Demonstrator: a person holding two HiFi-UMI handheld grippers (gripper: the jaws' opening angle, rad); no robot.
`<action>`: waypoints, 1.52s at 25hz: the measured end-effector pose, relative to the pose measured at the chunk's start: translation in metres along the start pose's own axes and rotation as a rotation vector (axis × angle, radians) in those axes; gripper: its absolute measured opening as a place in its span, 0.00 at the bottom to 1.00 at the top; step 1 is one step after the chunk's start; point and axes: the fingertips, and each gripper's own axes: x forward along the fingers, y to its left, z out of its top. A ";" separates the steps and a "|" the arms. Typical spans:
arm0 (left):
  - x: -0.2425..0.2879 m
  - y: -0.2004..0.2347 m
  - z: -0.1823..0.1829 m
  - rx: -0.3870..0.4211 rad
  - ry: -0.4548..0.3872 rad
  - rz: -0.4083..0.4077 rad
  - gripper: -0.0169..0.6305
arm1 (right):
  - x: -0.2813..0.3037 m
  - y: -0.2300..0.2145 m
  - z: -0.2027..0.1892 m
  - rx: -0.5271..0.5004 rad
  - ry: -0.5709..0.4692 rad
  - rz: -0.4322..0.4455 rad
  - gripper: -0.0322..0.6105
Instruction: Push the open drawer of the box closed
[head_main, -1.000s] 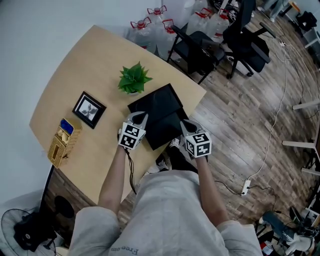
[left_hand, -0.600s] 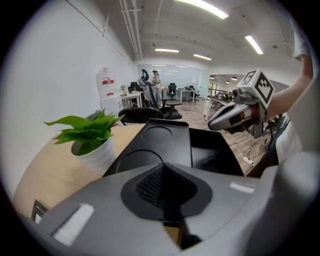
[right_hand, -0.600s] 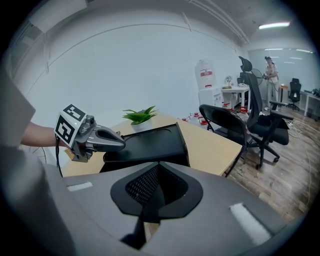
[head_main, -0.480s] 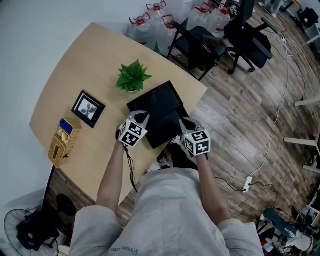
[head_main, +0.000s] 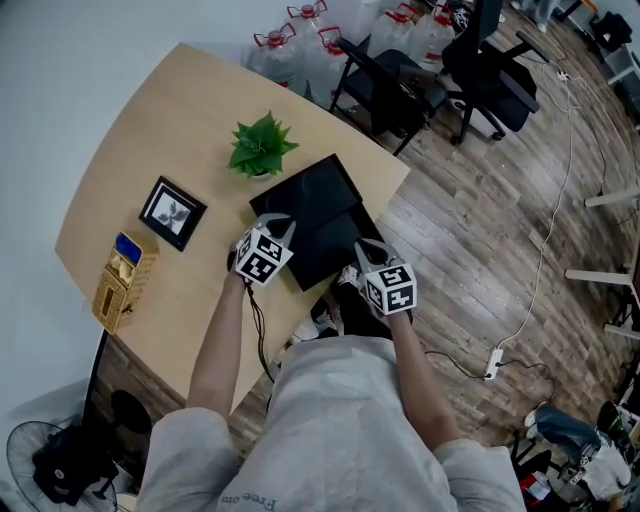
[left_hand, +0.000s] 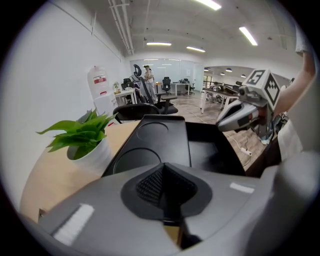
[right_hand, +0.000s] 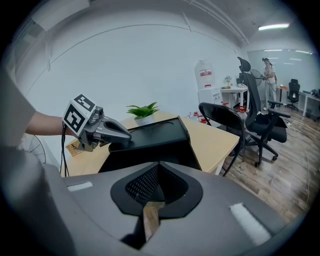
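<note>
Open drawer (head_main: 326, 250) between left gripper (head_main: 281, 225) and right gripper (head_main: 362, 246), both jaws closed, empty

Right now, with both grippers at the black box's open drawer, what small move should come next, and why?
Probably ease both forward together, toward the plant. The drawer juts out of the box, and the shut left gripper and right gripper sit at its front corners.
</note>
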 end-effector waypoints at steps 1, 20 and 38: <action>-0.001 0.001 0.000 -0.011 -0.008 -0.002 0.11 | -0.002 0.001 -0.003 -0.002 0.000 0.000 0.05; -0.002 0.010 -0.001 -0.095 -0.082 -0.056 0.11 | -0.019 0.016 -0.072 -0.021 0.068 -0.038 0.05; -0.003 0.014 -0.002 -0.152 -0.088 -0.041 0.11 | 0.002 0.044 -0.094 -0.087 0.192 0.022 0.17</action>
